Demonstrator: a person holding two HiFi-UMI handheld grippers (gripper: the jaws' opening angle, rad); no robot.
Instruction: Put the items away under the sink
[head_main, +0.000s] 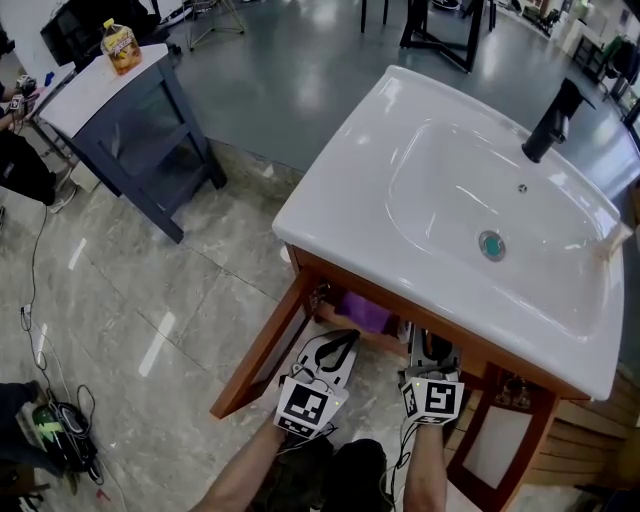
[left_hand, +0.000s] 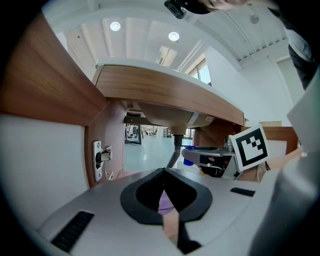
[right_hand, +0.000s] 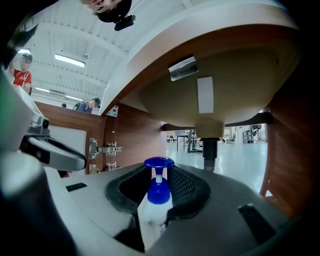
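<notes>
Clearly the right gripper (right_hand: 160, 183), clamped on the upright pump bottle (right_hand: 150, 220), faces the open cabinet (head_main: 265, 345) under the sink (head_main: 330, 230) straight ahead, the left gripper (left_hand: 162, 189), jaws together, alongside.

glossy marble floor (head_main: 150, 300) (dark side table (head_main: 92, 92))

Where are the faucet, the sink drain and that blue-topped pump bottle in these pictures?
faucet (head_main: 553, 122): head view, its black upright body.
sink drain (head_main: 491, 245): head view, middle of the round plug.
pump bottle (right_hand: 159, 194): right gripper view, its blue collar.
</notes>
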